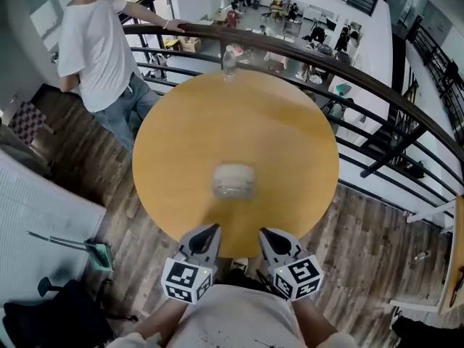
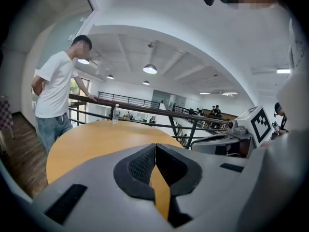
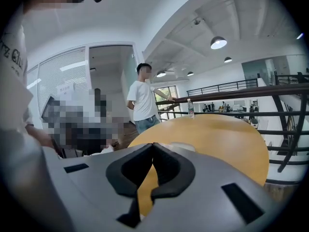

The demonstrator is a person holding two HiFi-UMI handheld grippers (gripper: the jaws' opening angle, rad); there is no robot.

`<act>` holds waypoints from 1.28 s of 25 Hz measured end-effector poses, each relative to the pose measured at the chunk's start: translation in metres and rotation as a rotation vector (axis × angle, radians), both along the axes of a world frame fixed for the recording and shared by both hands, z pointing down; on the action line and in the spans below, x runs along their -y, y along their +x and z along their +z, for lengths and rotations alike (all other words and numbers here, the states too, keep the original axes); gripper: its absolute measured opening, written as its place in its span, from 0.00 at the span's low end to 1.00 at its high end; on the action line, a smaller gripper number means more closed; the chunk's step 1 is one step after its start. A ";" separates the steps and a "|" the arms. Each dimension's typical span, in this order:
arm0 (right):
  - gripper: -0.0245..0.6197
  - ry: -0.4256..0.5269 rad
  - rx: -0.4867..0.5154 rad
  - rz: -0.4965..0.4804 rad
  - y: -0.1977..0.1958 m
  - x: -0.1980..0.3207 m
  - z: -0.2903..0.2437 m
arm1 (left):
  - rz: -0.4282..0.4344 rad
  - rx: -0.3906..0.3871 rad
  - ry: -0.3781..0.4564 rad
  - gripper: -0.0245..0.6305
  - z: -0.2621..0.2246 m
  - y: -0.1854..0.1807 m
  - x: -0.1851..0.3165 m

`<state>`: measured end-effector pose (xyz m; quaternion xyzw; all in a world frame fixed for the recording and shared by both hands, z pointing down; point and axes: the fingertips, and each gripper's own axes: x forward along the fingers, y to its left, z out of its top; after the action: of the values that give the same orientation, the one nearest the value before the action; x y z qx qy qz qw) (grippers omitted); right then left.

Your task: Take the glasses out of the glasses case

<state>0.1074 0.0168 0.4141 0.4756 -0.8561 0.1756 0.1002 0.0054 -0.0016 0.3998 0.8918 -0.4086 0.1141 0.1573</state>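
A pale, rounded glasses case [image 1: 234,180] lies shut on the round wooden table [image 1: 290,136], a little in front of the table's middle. No glasses show. My left gripper [image 1: 211,232] sits at the table's near edge, below and left of the case, jaws together with nothing between them. My right gripper [image 1: 266,235] sits beside it, below and right of the case, jaws also together. In the right gripper view a pale sliver of the case [image 3: 181,146] peeks over the jaw tips [image 3: 153,146]. In the left gripper view the jaw tips [image 2: 155,146] meet over the tabletop [image 2: 96,139].
A clear water bottle [image 1: 229,61] stands at the table's far edge. A person in a white shirt [image 1: 98,42] leans on the dark railing [image 1: 377,93] beyond the table at the left. Wooden floor surrounds the table.
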 end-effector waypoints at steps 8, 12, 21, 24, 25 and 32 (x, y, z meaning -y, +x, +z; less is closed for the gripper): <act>0.08 0.003 -0.003 -0.029 -0.007 0.038 -0.002 | -0.019 0.005 -0.017 0.07 0.000 -0.008 0.035; 0.08 -0.003 -0.003 -0.021 -0.010 0.048 -0.002 | 0.005 0.011 -0.029 0.07 0.002 -0.009 0.049; 0.08 -0.042 -0.054 0.006 -0.019 0.077 0.012 | 0.070 0.020 -0.067 0.07 0.014 -0.017 0.078; 0.08 -0.058 -0.071 -0.004 -0.023 0.085 0.021 | 0.087 0.026 -0.078 0.07 0.019 -0.016 0.085; 0.08 -0.060 -0.083 -0.010 -0.024 0.088 0.023 | 0.092 0.028 -0.083 0.07 0.021 -0.016 0.087; 0.08 -0.082 -0.181 -0.083 -0.026 0.115 0.051 | 0.123 0.056 -0.090 0.07 0.035 -0.012 0.107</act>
<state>0.0810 -0.0979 0.4655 0.4491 -0.8546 0.1625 0.2038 -0.0067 -0.1085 0.4346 0.9036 -0.3518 0.1669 0.1786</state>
